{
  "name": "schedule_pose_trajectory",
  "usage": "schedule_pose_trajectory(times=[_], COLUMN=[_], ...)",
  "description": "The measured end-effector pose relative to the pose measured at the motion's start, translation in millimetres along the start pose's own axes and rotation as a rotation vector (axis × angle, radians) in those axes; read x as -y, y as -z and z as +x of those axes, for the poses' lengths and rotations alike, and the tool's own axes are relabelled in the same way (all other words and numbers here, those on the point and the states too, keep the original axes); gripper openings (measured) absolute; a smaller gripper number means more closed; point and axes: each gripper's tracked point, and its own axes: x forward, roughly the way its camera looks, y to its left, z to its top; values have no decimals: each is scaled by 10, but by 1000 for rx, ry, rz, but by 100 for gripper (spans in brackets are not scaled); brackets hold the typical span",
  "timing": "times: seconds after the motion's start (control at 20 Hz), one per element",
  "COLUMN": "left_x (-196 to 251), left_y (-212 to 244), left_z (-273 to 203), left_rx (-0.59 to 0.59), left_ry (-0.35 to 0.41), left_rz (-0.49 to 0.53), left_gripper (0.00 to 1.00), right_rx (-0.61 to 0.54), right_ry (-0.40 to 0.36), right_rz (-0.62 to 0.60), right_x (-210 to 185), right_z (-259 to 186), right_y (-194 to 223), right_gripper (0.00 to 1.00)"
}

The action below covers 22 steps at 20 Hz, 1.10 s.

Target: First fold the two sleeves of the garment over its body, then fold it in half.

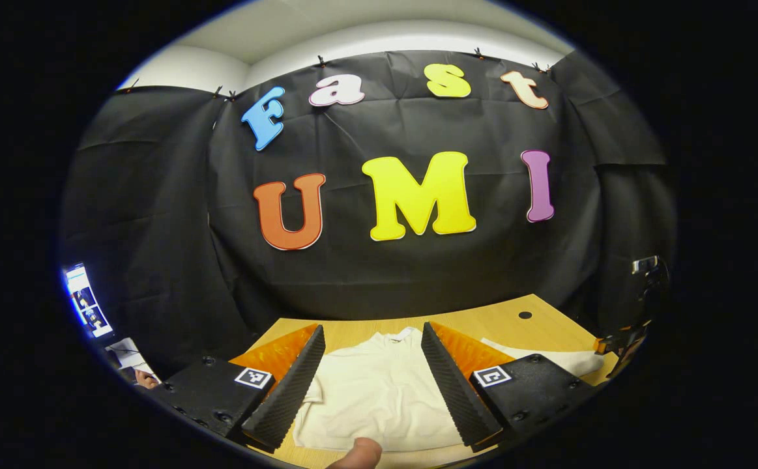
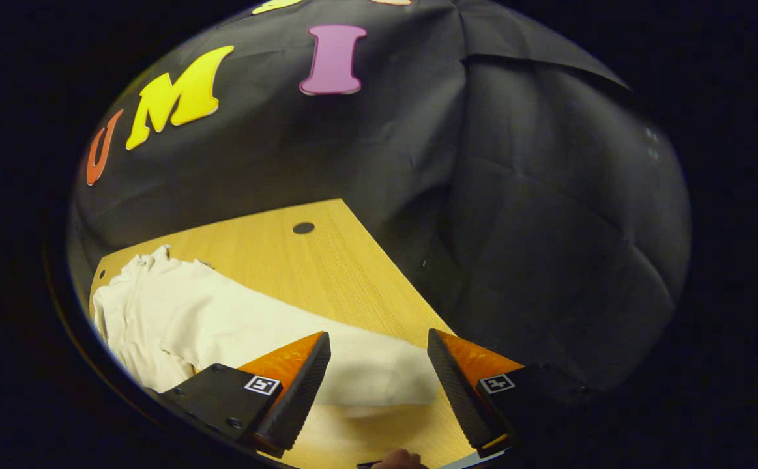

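Here the white garment [image 1: 379, 391] lies flat on the wooden table [image 2: 326, 273], collar toward the far edge. One sleeve [image 2: 352, 371] stretches out sideways, off the body; the other looks tucked, though its side is poorly seen. Left gripper [image 1: 372, 384] hangs over the body, right gripper [image 2: 379, 384] over the cuff, both spread, gripping nothing. Probably sleeve stage: pinch cuff, carry across. A table hole [image 2: 303, 228] lies well apart.
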Motion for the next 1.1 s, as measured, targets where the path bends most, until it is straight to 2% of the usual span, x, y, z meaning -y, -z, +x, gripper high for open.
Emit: schedule_pose_trajectory(times=[0.25,0.4,0.7,0.85,0.95,1.05,1.1], left_x=[80,80,-43,-187,-299,-392,-429], left_y=[-39,3,-25,-11,67,183,235], left_z=[-159,-259,-335,-298,-266,-242,-225], left_rx=[18,13,34,31,13,-21,-34], left_ry=[-76,-116,-120,-124,-129,-135,-137], left_rz=[-10,-9,-1,-10,-16,-31,-37], left_gripper=[96,96,99,99,99,99,99], right_rx=[-206,-282,-405,-464,-481,-504,-518], right_ry=[44,48,91,79,69,70,67], right_rz=[76,93,195,189,180,195,198], right_x=[305,270,369,345,313,272,265], right_z=[323,384,477,501,545,592,584], right_y=[393,494,622,666,647,618,624], right_gripper=[94,95,94,94,88,76,75])
